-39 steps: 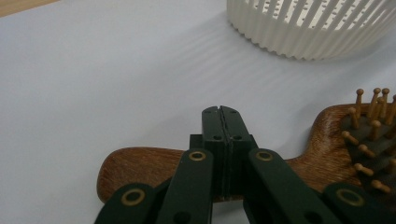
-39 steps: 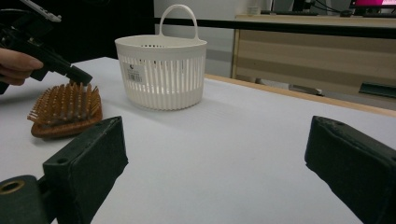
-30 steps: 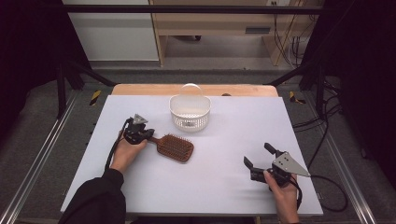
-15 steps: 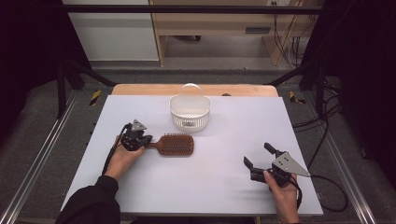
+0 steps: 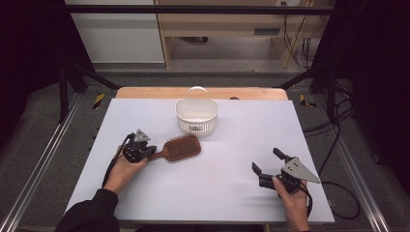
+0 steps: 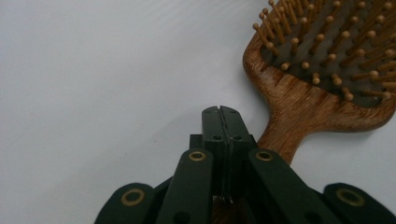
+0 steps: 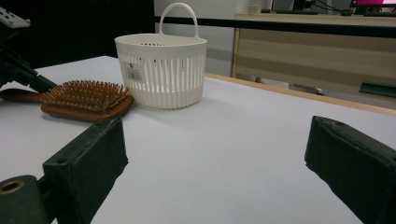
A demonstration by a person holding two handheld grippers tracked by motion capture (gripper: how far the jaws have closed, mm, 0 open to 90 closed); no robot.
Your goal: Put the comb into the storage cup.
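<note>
A wooden paddle hairbrush (image 5: 179,147) lies bristles up on the white table (image 5: 232,193), left of centre, also seen as the hairbrush (image 6: 322,70) and the hairbrush (image 7: 86,100). My left gripper (image 5: 141,151) sits at the end of its handle. In the left gripper view the left gripper (image 6: 221,112) is shut, pads meeting, with the handle running underneath the jaws. Whether it presses on the handle I cannot tell. My right gripper (image 5: 265,162) rests low at the near right, open and empty; the right gripper (image 7: 215,154) faces the basket.
A white slatted plastic basket (image 5: 196,116) with a hoop handle stands at the back centre, just beyond the brush head; the basket (image 7: 161,70) looks empty from the side. Cables trail off the table's right edge. Dark frame rails flank the table.
The left hand has drawn slightly left with the handle end. The brush has swung, so its head now points up and right toward the basket. The right gripper has stayed still.
</note>
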